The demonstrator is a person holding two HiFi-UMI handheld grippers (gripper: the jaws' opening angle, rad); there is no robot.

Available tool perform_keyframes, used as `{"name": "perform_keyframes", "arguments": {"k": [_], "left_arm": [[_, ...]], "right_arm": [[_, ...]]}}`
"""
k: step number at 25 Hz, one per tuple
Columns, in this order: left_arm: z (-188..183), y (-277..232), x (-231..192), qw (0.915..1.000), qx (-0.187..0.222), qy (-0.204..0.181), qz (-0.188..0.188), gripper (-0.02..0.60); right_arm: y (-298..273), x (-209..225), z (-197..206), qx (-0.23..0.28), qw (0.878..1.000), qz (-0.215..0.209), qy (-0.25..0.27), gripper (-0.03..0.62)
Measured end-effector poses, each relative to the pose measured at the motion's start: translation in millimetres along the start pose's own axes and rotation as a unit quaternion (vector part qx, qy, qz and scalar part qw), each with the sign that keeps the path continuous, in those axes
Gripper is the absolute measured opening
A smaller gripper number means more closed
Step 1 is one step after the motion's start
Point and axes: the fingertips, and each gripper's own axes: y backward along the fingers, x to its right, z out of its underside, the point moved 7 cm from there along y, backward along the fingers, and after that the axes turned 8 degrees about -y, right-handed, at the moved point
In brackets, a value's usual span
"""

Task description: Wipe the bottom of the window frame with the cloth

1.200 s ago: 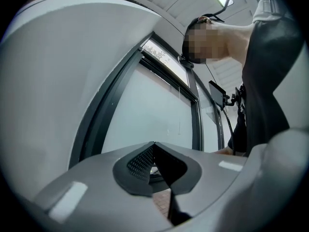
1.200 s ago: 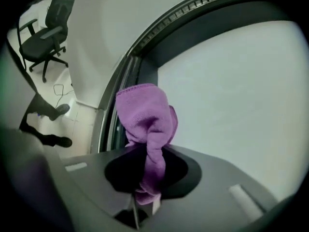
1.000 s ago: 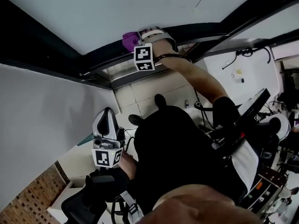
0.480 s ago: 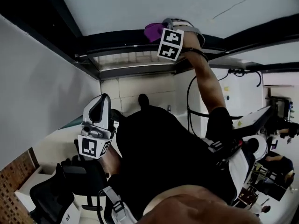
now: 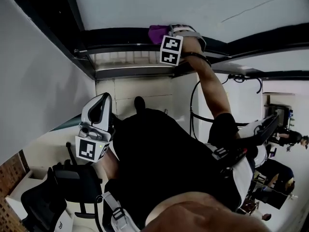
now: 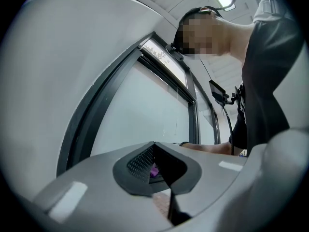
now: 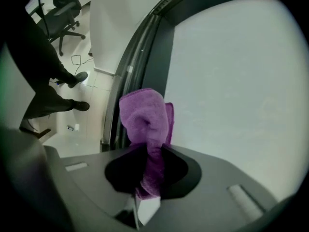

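From the head view, the right gripper (image 5: 166, 35) is raised at arm's length to the dark window frame (image 5: 120, 35), with the purple cloth (image 5: 157, 32) bunched at its tip against the frame bar. That view does not show how the cloth is held. The right gripper view does: its fingers (image 7: 87, 170) are clamped on the cloth (image 7: 145, 117), which rises in a rolled wad beyond the tips. The wad lies over the frame's dark edge (image 7: 161, 52), beside the pale pane (image 7: 231, 81). Far below in that view are a tiled floor (image 7: 82, 124), an office chair (image 7: 65, 6) and the person's shoes (image 7: 77, 79). The left gripper (image 5: 95, 129) is low beside the person's body in the head view, well apart from the frame. Its own view shows its fingers (image 6: 96, 178) drawn together with nothing between them. Only a speck of purple shows through the notch, and the person's forearm (image 6: 212, 149) reaches along the frame (image 6: 91, 115) beyond.
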Motion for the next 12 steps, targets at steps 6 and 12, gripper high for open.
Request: {"name": "perform_keyframes", "arguments": {"k": [6,12], "left_arm": [[-0.9,8.4,-5.5,1.0000,-0.004,0.003,-0.003,-0.009],[-0.4,1.9,-4.8,1.0000,-0.001,0.002,0.009,-0.009]], "right_arm": [[48.5,0.0,0.6,0.083,0.994,-0.067,-0.030,0.063],[21.5,27.3,3.5,0.092,0.995,-0.050,0.005,0.063]]}}
